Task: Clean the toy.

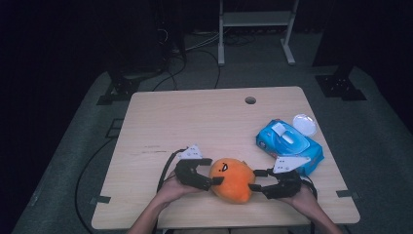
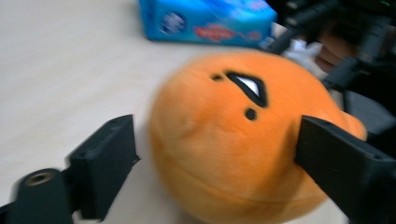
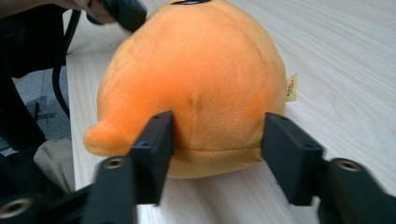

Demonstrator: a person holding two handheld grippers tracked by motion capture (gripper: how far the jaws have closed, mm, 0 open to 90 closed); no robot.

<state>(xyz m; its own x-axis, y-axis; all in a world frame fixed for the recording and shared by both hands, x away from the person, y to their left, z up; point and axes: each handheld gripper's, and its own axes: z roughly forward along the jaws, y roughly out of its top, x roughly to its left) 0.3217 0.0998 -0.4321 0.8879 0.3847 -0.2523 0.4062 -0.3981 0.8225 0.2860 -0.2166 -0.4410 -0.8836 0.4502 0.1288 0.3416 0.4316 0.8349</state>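
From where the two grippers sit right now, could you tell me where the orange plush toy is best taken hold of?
Grip the orange plush toy across its round, soft body, low near the seam, from its two opposite sides. The left gripper and right gripper already flank it there. Its small nub looks too floppy to hold securely.

No word, brand or number can be read anywhere. The blue wipes pack [image 2: 205, 21] carries a round dark-blue badge and red lettering on its side, both too blurred to make out. The orange plush toy [image 3: 196, 79] has a small yellowish tag [image 3: 291, 87] at its seam with tiny print too small to read. On its front the toy bears a black stitched face [image 2: 247, 88], no letters.
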